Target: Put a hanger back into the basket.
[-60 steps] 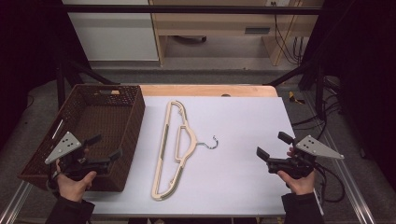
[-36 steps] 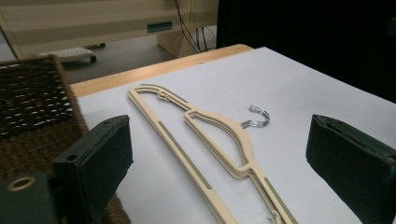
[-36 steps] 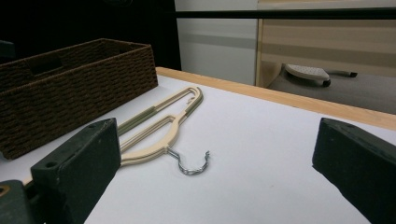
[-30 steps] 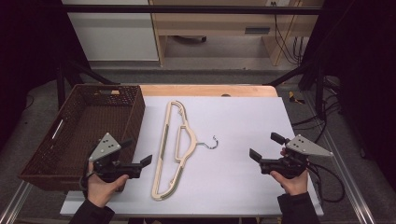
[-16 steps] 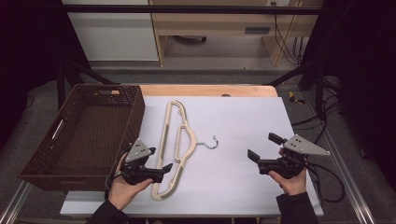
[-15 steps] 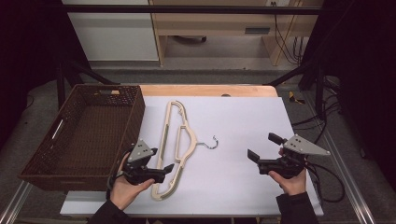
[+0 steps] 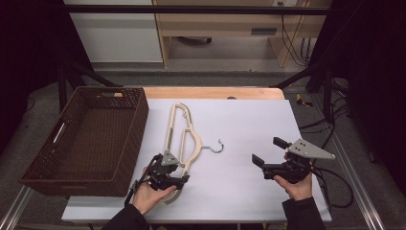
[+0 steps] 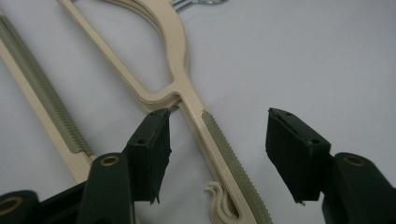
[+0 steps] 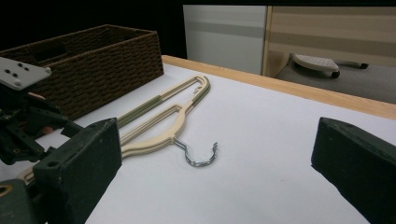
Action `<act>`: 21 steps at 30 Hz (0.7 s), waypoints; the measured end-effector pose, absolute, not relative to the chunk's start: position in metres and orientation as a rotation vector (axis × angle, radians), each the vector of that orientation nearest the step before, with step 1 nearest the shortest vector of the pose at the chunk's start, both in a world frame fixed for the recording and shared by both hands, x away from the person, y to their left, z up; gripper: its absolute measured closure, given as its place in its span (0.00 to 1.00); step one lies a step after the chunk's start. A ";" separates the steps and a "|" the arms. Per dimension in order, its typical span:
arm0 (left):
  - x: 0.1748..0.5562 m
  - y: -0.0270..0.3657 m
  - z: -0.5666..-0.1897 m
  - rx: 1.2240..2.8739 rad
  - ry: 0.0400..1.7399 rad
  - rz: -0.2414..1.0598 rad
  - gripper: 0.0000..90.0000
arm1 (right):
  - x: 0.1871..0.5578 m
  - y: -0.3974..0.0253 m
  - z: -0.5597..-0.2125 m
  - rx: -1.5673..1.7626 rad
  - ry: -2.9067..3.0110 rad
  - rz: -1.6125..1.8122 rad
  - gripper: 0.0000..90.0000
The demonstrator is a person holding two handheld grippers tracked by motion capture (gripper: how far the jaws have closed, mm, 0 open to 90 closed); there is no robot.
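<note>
Left gripper view is showing the left gripper [image 8: 217, 154] straddling, jaws wide, the near arm of the cream plastic clothes hanger with a metal hook [image 8: 173, 70] lying at frame centre. Grasping seems the step underway; closing comes next. The right gripper [image 7: 269, 155] is hovering wide open lower right, beyond the brown wicker basket [image 7: 119, 143].

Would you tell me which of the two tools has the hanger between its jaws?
The left tool: its open jaws straddle the cream hanger's arm, while the right tool is apart.
</note>
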State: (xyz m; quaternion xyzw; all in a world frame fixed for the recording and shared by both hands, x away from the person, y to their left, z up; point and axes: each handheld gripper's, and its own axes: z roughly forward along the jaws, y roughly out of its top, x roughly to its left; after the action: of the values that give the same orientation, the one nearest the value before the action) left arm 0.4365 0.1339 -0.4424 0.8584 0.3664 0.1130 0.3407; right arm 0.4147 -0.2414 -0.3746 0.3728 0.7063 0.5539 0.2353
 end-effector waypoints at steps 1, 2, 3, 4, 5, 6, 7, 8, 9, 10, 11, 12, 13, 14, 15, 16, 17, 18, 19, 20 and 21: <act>0.438 0.133 -0.445 2.246 0.957 0.297 0.47 | 0.415 -0.241 -0.375 1.026 1.941 1.520 0.02; 0.439 0.132 -0.446 2.248 0.964 0.294 0.48 | 0.415 -0.241 -0.375 1.025 1.942 1.519 0.02; 0.440 0.131 -0.448 2.245 0.975 0.286 0.50 | 0.415 -0.241 -0.375 1.024 1.945 1.518 0.02; 0.441 0.130 -0.449 2.252 0.988 0.281 0.52 | 0.415 -0.241 -0.375 1.024 1.946 1.518 0.03; 0.442 0.129 -0.451 2.260 0.992 0.282 0.53 | 0.415 -0.241 -0.375 1.023 1.946 1.518 0.03; 0.442 0.128 -0.452 2.259 1.003 0.274 0.55 | 0.415 -0.240 -0.375 1.023 1.946 1.519 0.03; 0.443 0.127 -0.454 2.270 1.011 0.279 0.56 | 0.415 -0.240 -0.375 1.023 1.947 1.520 0.03; 0.444 0.126 -0.455 2.270 1.020 0.274 0.58 | 0.415 -0.240 -0.375 1.024 1.946 1.523 0.03; 0.445 0.126 -0.456 2.278 1.024 0.267 0.59 | 0.415 -0.240 -0.375 1.024 1.946 1.524 0.03; 0.446 0.126 -0.457 2.283 1.028 0.262 0.62 | 0.415 -0.240 -0.375 1.022 1.947 1.524 0.03; 0.447 0.126 -0.458 2.274 1.040 0.266 0.63 | 0.415 -0.240 -0.375 1.027 1.947 1.522 0.03; 0.447 0.126 -0.458 2.276 1.048 0.258 0.64 | 0.416 -0.240 -0.376 1.024 1.950 1.521 0.03; 0.448 0.126 -0.459 2.277 1.054 0.251 0.66 | 0.416 -0.239 -0.376 1.025 1.952 1.518 0.03; 0.448 0.126 -0.460 2.270 1.056 0.243 0.68 | 0.416 -0.239 -0.376 1.024 1.953 1.520 0.03; 0.448 0.126 -0.460 2.271 1.063 0.214 0.70 | 0.416 -0.239 -0.376 1.022 1.953 1.521 0.03; 0.449 0.126 -0.460 2.271 1.066 0.209 0.73 | 0.416 -0.239 -0.376 1.022 1.955 1.522 0.03; 0.449 0.125 -0.461 2.274 1.069 0.203 0.73 | 0.416 -0.239 -0.376 1.022 1.954 1.521 0.03; 0.449 0.125 -0.462 2.268 1.075 0.202 0.74 | 0.416 -0.239 -0.376 1.023 1.957 1.521 0.03; 0.449 0.125 -0.461 2.265 1.086 0.188 0.74 | 0.416 -0.239 -0.376 1.022 1.961 1.521 0.03; 0.449 0.125 -0.461 2.261 1.091 0.189 0.75 | 0.416 -0.238 -0.377 1.020 1.961 1.523 0.03; 0.449 0.125 -0.460 2.263 1.094 0.184 0.76 | 0.416 -0.238 -0.377 1.020 1.962 1.521 0.03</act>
State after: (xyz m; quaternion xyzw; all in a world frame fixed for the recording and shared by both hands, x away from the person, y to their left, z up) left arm 0.4493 0.1250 -0.4605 0.8550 0.4132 0.0695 0.3056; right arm 0.4164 -0.2382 -0.3767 0.3703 0.7119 0.5519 0.2269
